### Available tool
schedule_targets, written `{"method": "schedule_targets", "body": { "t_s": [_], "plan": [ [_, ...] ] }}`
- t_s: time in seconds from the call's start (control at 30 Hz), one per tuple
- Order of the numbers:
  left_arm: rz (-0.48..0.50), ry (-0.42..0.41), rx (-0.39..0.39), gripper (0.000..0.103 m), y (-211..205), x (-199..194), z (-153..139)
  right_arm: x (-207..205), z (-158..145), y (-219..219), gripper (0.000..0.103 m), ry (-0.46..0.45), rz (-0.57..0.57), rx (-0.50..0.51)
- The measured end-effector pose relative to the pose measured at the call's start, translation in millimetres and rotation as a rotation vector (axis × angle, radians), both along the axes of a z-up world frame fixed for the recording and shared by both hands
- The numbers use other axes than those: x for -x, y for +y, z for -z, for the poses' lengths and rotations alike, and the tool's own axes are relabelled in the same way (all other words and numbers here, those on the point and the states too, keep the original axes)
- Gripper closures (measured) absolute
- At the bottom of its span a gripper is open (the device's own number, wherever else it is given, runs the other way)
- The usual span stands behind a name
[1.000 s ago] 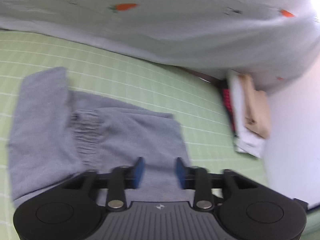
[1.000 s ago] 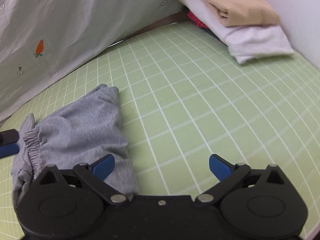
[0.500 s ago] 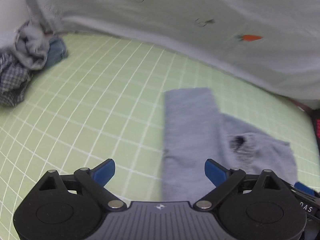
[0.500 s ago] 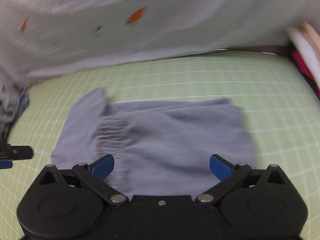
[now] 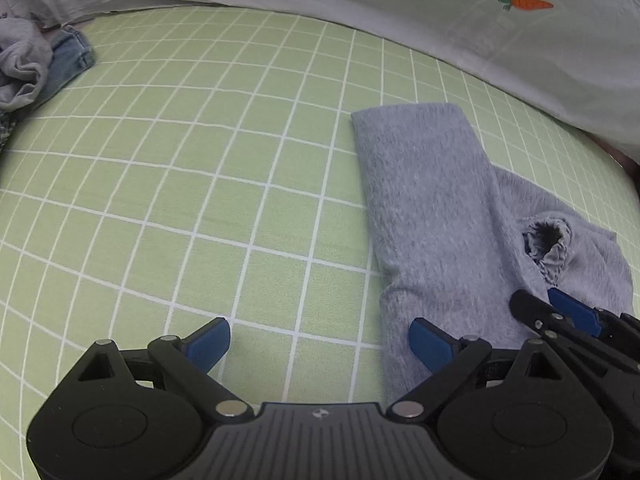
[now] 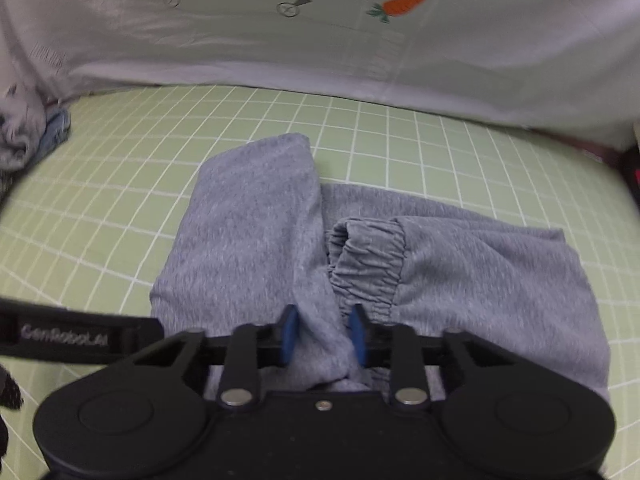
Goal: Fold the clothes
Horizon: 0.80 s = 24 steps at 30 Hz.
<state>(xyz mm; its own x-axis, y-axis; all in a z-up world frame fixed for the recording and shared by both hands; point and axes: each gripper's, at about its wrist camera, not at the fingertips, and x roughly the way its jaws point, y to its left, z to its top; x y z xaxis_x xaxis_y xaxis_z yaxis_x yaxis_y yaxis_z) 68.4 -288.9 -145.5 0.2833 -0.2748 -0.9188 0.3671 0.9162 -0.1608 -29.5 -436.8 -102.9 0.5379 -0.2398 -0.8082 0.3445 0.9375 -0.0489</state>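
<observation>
Grey sweatpants (image 5: 432, 208) lie partly folded on the green grid mat (image 5: 200, 184), one leg laid over the rest, an elastic cuff (image 5: 548, 240) standing open. My left gripper (image 5: 320, 342) is open just left of the pants' near edge, with its right pad over the fabric and nothing held. In the right wrist view my right gripper (image 6: 323, 336) is shut on a bunched fold of the sweatpants (image 6: 248, 220) at their near edge, right beside the gathered cuff (image 6: 368, 264). The left wrist view shows the right gripper (image 5: 552, 308) at the pants' right side.
A white sheet with carrot prints (image 5: 524, 2) hangs along the far side of the mat (image 6: 120, 168). A heap of loose clothes (image 5: 28, 64), grey and denim, sits at the far left corner. Bare mat spreads left of the pants.
My right gripper swung over the pants and went from wide open to shut on the fabric. My left gripper opened, let go of the pants and turned left.
</observation>
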Motion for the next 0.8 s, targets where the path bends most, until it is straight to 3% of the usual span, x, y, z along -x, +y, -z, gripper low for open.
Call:
{"method": "schedule_targets", "body": {
  "t_s": [0.1,0.23,0.33,0.57,0.67,0.8],
  "plan": [
    [-0.003,0.002,-0.006,0.007,-0.3,2.6,-0.2,-0.4,-3.7,6.6,0.094,0.008,-0.037,0.038],
    [-0.007,0.005,-0.013,0.007,-0.8,6.1,-0.5,-0.3,-12.3,20.9,0.095,0.003,-0.109,0.109],
    [-0.010,0.008,-0.019,0.007,-1.1,8.7,-0.7,1.7,-17.4,25.1,0.096,-0.022,-0.137,0.101],
    [0.019,-0.060,0.027,0.007,-14.2,21.2,-25.5,18.6,-49.2,9.4,0.098,-0.157,-0.102,0.073],
    [0.036,-0.097,0.053,0.007,-21.3,27.3,-39.0,46.1,-82.8,0.9,0.098,-0.243,-0.084,0.145],
    [0.084,-0.135,0.073,0.007,-39.3,40.2,-53.9,96.9,-81.7,-38.3,0.097,-0.190,0.056,0.219]
  ]
}}
